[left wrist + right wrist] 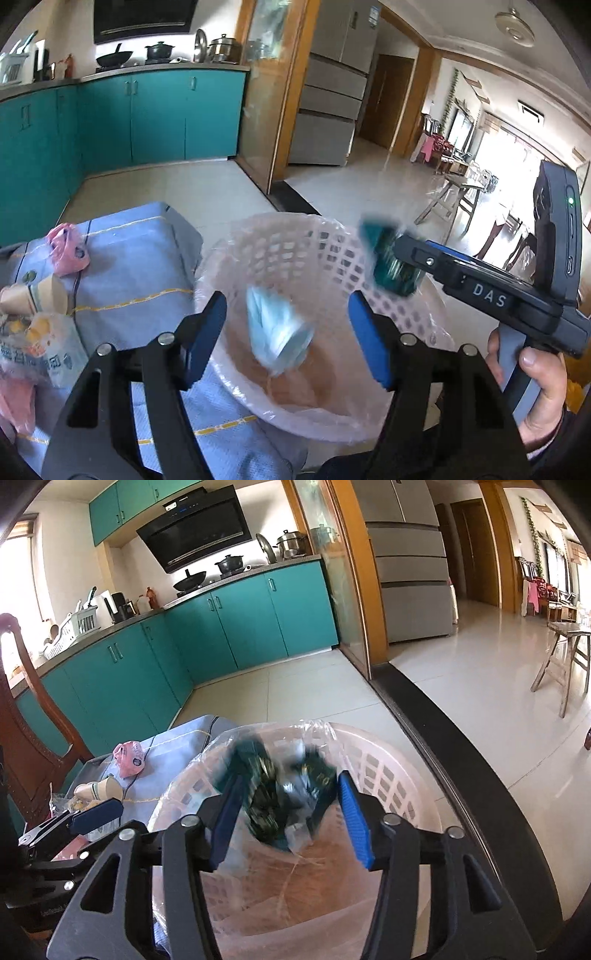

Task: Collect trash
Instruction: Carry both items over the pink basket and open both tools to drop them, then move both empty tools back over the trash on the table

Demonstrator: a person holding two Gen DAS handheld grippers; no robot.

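A pink lattice basket (325, 236) (402, 764) lined with a clear bag stands beside the cloth-covered table. My left gripper (287, 295) is open over it. A blurred light-blue mask-like piece (277, 332) hangs free between its fingers, touching neither pad, above the basket's inside. My right gripper (289, 775) (395, 258) is over the basket's far rim. A crumpled dark green wrapper (266, 794) (391, 266) sits blurred between its blue pads, and the pads do not clamp it. A hand (535, 391) holds the right gripper's handle.
On the blue-grey tablecloth (140, 258) lie a pink plastic bag (66, 251) (129, 757), a tipped paper cup (37, 295) (99, 788) and a printed snack bag (33, 350). A wooden chair (22, 716) stands left, teal cabinets (229, 627) behind, a wooden stool (561, 664) on the right.
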